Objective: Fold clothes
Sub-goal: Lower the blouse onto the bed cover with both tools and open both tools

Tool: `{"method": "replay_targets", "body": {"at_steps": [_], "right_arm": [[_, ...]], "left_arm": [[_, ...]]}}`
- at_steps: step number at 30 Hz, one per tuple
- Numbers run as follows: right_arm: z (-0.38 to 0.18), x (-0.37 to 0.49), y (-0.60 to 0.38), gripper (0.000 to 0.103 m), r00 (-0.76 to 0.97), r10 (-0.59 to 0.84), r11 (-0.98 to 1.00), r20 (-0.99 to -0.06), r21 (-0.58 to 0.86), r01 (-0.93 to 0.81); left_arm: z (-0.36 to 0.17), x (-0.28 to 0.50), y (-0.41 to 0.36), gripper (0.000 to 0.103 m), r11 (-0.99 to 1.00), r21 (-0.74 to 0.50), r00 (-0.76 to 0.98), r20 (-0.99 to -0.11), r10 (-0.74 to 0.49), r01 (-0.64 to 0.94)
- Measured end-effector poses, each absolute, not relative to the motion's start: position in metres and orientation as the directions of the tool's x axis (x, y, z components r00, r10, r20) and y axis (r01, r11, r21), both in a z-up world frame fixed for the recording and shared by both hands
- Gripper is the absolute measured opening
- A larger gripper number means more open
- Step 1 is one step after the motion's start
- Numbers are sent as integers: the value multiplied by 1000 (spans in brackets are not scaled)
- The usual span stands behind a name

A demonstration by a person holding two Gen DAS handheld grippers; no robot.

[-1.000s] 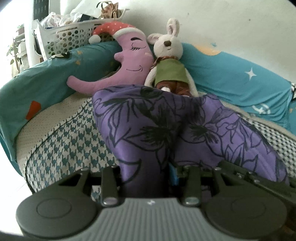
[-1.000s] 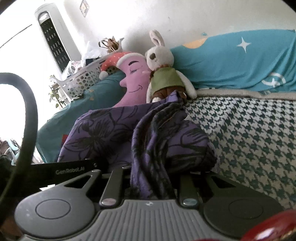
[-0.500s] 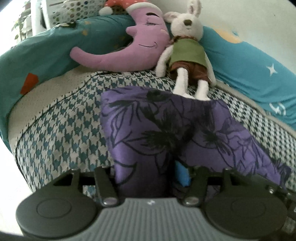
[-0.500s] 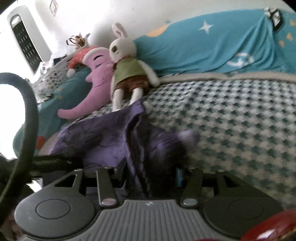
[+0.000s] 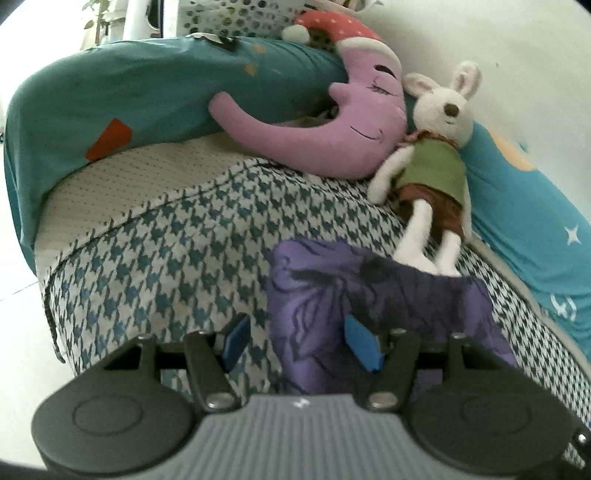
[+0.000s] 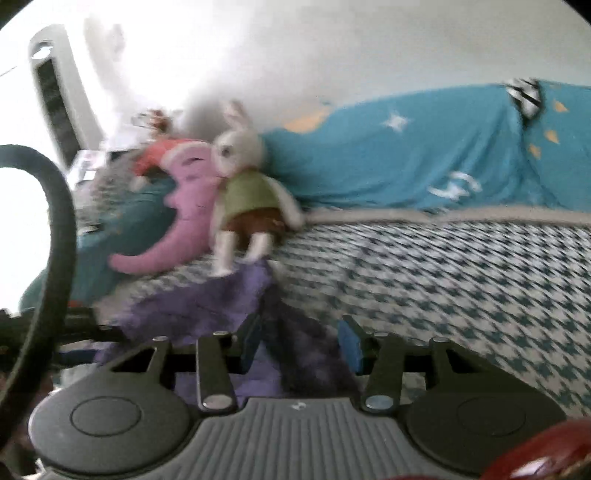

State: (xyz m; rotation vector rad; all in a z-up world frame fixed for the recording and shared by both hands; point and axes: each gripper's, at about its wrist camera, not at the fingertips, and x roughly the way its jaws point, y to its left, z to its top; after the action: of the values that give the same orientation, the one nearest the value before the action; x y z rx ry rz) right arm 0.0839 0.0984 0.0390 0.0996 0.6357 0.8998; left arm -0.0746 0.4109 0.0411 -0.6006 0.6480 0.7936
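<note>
A purple garment with a black flower print [image 5: 388, 295] lies bunched on the houndstooth bedspread [image 5: 177, 258], just below the toy rabbit's feet. My left gripper [image 5: 298, 345] is open over the garment's near left edge. Its blue pads [image 5: 360, 347] stand wide apart, and cloth lies loose between them. The right wrist view is blurred. There the same garment [image 6: 207, 306] spreads to the left, and a darker fold runs between the spread fingers of my right gripper [image 6: 300, 339], which is open. Neither gripper pinches the cloth.
A pink moon pillow [image 5: 306, 140] and a toy rabbit [image 5: 432, 173] lean against teal bedding [image 5: 110, 107] at the back. A white laundry basket [image 5: 236, 18] stands behind. A black cable loop [image 6: 55, 221] hangs at the left of the right wrist view. Bare bedspread [image 6: 461, 288] stretches to the right.
Both grippers went from shut on the purple garment to open. The garment, held up before, now lies low on the bedspread, and both cameras sit farther back from it.
</note>
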Motion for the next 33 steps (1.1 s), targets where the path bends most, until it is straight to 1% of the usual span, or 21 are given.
{"method": "replay_targets", "body": {"at_steps": [4, 6, 9, 12, 15, 17, 19, 25, 33], "right_arm": [[41, 68, 109, 45, 351, 825, 522, -443, 359, -774], [39, 65, 113, 43, 306, 843, 482, -443, 366, -796], [32, 65, 120, 43, 257, 846, 453, -466, 377, -808], [18, 71, 124, 43, 274, 816, 493, -509, 366, -789], [4, 78, 127, 42, 271, 789, 530, -552, 386, -755], [-3, 82, 125, 37, 269, 777, 548, -569, 401, -735], [-9, 86, 127, 34, 267, 761, 566, -591, 404, -719], [-13, 85, 124, 33, 277, 746, 585, -605, 398, -707], [3, 78, 118, 34, 303, 752, 585, -586, 379, -718]], "left_arm": [[35, -68, 417, 60, 546, -221, 510, -728, 459, -808], [32, -65, 423, 61, 541, -219, 503, -734, 457, -812], [28, -64, 426, 66, 533, -207, 488, -740, 463, -820], [22, -61, 432, 68, 522, -203, 473, -752, 459, -828], [18, -56, 435, 69, 521, -191, 462, -758, 460, -832], [17, -54, 437, 71, 522, -181, 456, -759, 464, -833], [15, -53, 437, 75, 519, -174, 448, -762, 467, -837], [12, -50, 438, 84, 516, -139, 423, -764, 487, -845], [33, -62, 422, 84, 546, -130, 446, -742, 499, -828]]}}
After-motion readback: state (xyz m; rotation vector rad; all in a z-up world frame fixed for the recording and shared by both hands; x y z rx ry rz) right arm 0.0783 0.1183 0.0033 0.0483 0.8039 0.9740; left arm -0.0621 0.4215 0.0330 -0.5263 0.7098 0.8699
